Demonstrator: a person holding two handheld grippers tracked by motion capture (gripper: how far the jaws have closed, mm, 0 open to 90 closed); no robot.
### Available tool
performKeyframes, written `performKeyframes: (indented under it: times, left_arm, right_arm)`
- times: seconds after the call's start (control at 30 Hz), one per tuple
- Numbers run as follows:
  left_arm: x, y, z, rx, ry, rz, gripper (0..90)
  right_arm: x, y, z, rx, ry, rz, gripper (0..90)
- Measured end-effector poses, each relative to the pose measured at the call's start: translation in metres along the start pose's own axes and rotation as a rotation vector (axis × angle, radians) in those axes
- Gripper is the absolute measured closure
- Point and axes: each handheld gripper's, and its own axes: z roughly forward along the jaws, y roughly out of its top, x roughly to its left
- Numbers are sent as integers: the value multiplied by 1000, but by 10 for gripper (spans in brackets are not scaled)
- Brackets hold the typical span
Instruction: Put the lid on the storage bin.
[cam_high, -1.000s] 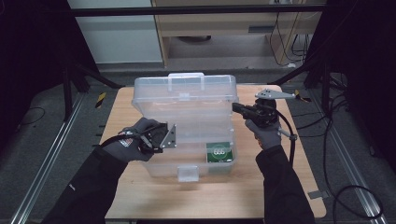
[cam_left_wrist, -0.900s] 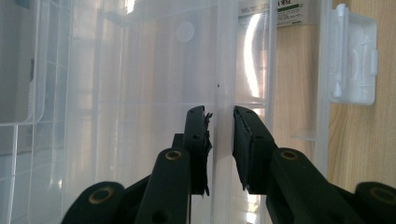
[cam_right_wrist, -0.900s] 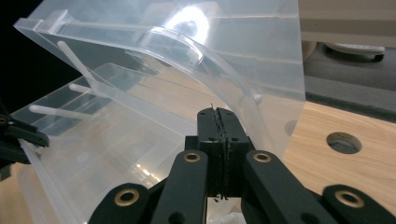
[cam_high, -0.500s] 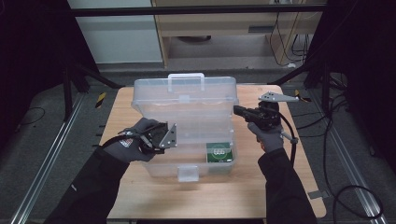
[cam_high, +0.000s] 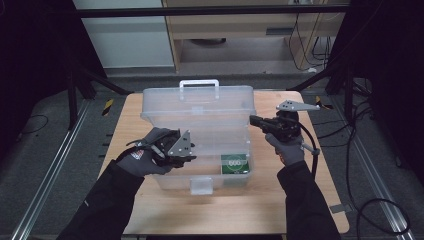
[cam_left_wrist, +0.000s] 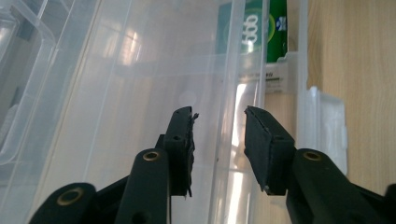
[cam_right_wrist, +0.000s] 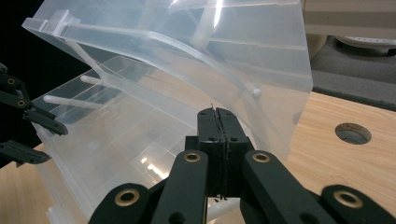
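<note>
Box wall (cam_left_wrist: 229, 121) stands between left tool's (cam_left_wrist: 218, 140) just-opened jaws, untouched.

Grey carpet floor (cam_high: 55, 150) around the wooden surface (cam_high: 260, 210); beige cabinet (cam_high: 240, 30) behind; black cables (cam_high: 370, 210) trail right.

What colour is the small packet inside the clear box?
Green with white print; the packet shows best in the high view.

A clear plastic box (cam_high: 200, 145) stands open on the wooden table (cam_high: 320, 200).
</note>
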Motion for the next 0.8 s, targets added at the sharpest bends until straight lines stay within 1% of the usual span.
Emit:
performKeyframes:
  times: [0.1, 0.17, 0.2, 0.23, 0.3, 0.33, 0.37, 0.43, 0.5, 0.67, 0.77, 0.8]
  left_arm:
    - [0, -1, 3, -50, -12, -39, 571]
    - [0, -2, 5, -66, -16, -52, 560]
    - [0, -3, 6, -84, -20, -69, 555]
    - [0, -3, 6, -84, -20, -69, 549]
    - [-1, -4, 9, -111, -28, -99, 544]
    - [-1, -4, 9, -111, -28, -99, 541]
    - [-1, -5, 11, -126, -31, -121, 540]
    - [-2, -6, 12, -149, -26, -147, 535]
    - [-3, -6, 14, -165, -13, -165, 523]
    - [-7, -7, 16, -232, 2, -225, 504]
    - [-10, -9, 15, -260, 7, -254, 500]
    - [-12, -10, 15, -273, 5, -269, 500]
  right_arm:
    - [1, 0, 0, 1, 3, -1, 899]
    - [2, 0, 0, 4, 1, -5, 897]
    - [2, 0, -1, 5, 1, -5, 897]
    - [2, 0, -1, 5, 1, -5, 897]
    - [2, 0, -1, 7, 1, -6, 897]
    - [2, 0, -1, 7, 1, -6, 897]
    - [2, 0, -1, 8, 1, -7, 897]
    - [2, 0, -1, 8, 1, -6, 897]
    - [2, 0, -1, 10, 1, -6, 897]
    - [3, 0, -2, 13, -2, -13, 898]
    - [3, 0, -2, 16, -2, -13, 899]
    - [4, 0, -2, 18, -2, -14, 899]
